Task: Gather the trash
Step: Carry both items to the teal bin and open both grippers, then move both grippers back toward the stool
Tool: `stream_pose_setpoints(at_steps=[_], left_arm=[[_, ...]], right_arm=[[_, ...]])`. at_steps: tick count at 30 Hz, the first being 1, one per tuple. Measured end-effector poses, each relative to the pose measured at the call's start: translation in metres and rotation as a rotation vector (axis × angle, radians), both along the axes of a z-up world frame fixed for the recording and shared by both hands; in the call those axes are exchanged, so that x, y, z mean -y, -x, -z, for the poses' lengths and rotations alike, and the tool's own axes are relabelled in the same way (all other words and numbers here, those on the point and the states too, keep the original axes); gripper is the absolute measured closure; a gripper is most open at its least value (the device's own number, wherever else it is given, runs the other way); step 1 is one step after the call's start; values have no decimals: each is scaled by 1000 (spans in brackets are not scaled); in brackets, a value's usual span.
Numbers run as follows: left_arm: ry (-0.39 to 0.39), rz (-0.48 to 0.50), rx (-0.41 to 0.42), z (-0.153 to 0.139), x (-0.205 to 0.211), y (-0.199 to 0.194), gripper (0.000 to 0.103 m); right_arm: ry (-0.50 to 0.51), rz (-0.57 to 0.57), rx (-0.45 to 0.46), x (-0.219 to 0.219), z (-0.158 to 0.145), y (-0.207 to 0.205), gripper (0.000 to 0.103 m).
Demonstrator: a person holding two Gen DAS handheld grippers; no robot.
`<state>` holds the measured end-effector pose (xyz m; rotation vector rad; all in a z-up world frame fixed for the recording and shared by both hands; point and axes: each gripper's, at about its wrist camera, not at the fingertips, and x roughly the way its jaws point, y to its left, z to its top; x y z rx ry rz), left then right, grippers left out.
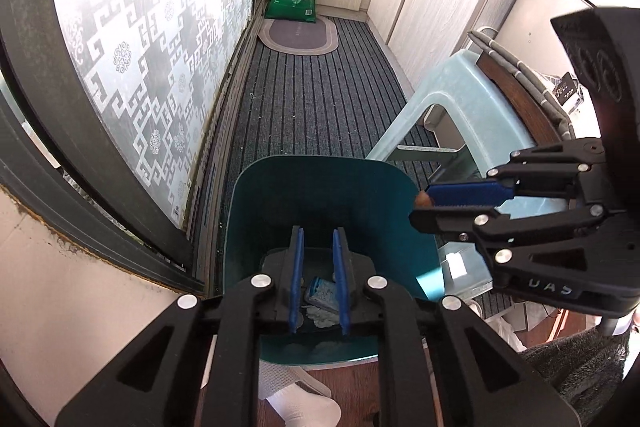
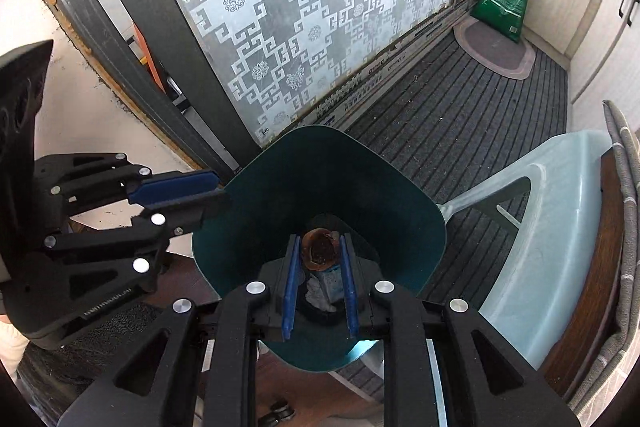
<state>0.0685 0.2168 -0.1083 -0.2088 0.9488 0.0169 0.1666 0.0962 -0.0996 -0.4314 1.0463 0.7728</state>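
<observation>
left wrist view: left tongs [image 1: 319, 279] nearly pressed together with nothing between them, above the open teal bin [image 1: 256, 211]
bin contents: crumpled wrappers [image 1: 320, 297] at the bottom, straight below the left tongs
right tongs [image 1: 420, 205]: to the right, pinching a brown scrap [image 1: 423, 200] at the bin's rim
right wrist view: right tongs [image 2: 319, 269] pinching the brown scrap [image 2: 320, 251] over the bin [image 2: 400, 211]
left tongs [image 2: 222, 191]: to the left, tips at the bin's rim

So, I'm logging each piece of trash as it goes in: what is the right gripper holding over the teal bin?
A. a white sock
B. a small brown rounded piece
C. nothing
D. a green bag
B: the right gripper is shut on a small brown rounded piece above the open teal bin, where crumpled scraps already lie.
</observation>
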Motion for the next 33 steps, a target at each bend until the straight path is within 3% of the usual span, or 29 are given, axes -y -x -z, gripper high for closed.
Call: stream_pose_setpoints(at_steps=[17, 20, 21, 33], left_arm=[[39, -38, 185, -73, -9, 18, 91], [52, -42, 213, -85, -9, 20, 91], [54, -44, 222, -89, -9, 21, 91], [44, -52, 314, -128, 1, 33, 91]], right_arm=[[125, -25, -81, -4, 57, 1, 83], [142, -37, -100, -7, 65, 3, 69], [148, -40, -102, -8, 67, 4, 69], [73, -57, -55, -3, 45, 12, 69]])
